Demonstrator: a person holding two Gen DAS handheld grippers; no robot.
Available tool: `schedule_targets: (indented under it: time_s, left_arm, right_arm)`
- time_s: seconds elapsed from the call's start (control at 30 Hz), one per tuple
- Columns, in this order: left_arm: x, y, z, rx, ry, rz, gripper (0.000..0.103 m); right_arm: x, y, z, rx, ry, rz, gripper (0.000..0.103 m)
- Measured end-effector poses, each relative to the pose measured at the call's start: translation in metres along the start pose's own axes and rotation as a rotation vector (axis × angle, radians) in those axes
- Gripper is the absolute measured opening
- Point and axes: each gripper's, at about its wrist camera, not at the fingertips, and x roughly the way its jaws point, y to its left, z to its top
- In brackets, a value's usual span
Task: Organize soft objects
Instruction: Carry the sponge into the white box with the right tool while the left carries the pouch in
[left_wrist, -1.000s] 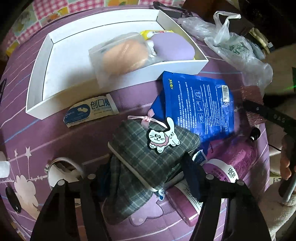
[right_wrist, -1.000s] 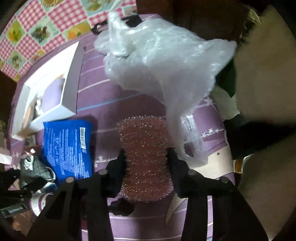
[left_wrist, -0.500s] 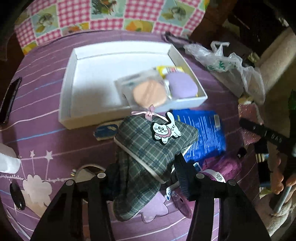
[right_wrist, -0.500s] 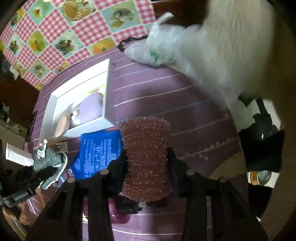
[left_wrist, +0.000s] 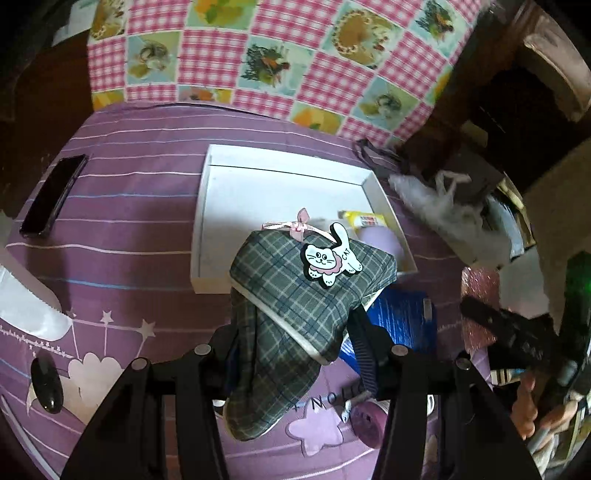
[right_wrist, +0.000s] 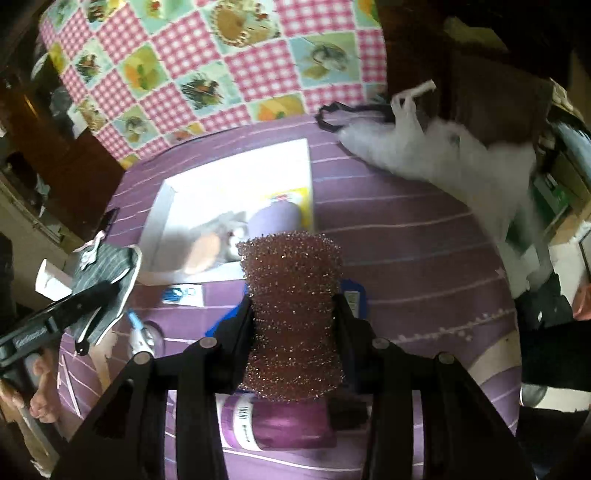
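A grey plaid pouch (left_wrist: 306, 295) with a white cat badge hangs off the purple cloth, and my left gripper (left_wrist: 295, 332) is shut on its lower part. The pouch hides the near right corner of the white box (left_wrist: 201, 229). In the box lie a purple pad (right_wrist: 275, 218), a peach puff in a clear bag (right_wrist: 205, 247) and a yellow packet (right_wrist: 295, 194). My right gripper (right_wrist: 293, 306) is shut on a pink glittery sponge (right_wrist: 291, 266), held upright above the cloth, near and to the right of the box. The sponge (left_wrist: 480, 291) also shows at the right of the left wrist view.
A black phone (left_wrist: 53, 195) lies at the far left. A white plastic bag (right_wrist: 443, 147) sprawls at the back right. A blue packet (left_wrist: 402, 321), a purple bottle (right_wrist: 280, 424) and a plaster strip (right_wrist: 183, 295) lie below the grippers. A checked cloth (left_wrist: 277, 55) hangs behind.
Both grippers have risen and pulled back, so the box looks smaller. The left jaws closed in on the pouch and lifted it. The sponge stays gripped as before.
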Motion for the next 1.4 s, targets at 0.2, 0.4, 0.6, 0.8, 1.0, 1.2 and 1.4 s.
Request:
schedule_targets:
  time_s: [0.2, 0.4, 0.6, 0.8, 1.0, 1.2, 1.4]
  left_arm:
    - [0.01, -0.007, 0.017, 0.002, -0.017, 0.008, 0.05]
    - [0.033, -0.019, 0.045, 0.044, -0.084, 0.095, 0.05]
    - [0.076, -0.01, 0.058, 0.085, -0.071, 0.19, 0.05]
    - [0.105, -0.002, 0.057, 0.08, -0.048, 0.166, 0.051]
    - [0.129, 0.016, 0.053, 0.017, -0.051, 0.125, 0.05]
    - [0.143, 0.021, 0.049, -0.006, -0.077, 0.111, 0.054]
    - [0.139, 0.019, 0.051, -0.013, -0.079, 0.062, 0.067]
  right_arm:
    - [0.006, 0.014, 0.015, -0.03, 0.008, -0.006, 0.043]
    - [0.02, 0.028, 0.051, -0.071, -0.015, -0.037, 0.044]
    - [0.053, 0.047, 0.095, -0.172, -0.035, -0.116, 0.045]
    - [0.123, 0.066, 0.128, -0.204, 0.03, -0.158, 0.048]
    - [0.176, 0.067, 0.132, -0.216, 0.025, -0.24, 0.061]
    - [0.203, 0.062, 0.132, -0.234, 0.049, -0.223, 0.073]
    - [0.187, 0.05, 0.134, -0.144, -0.001, -0.073, 0.076]
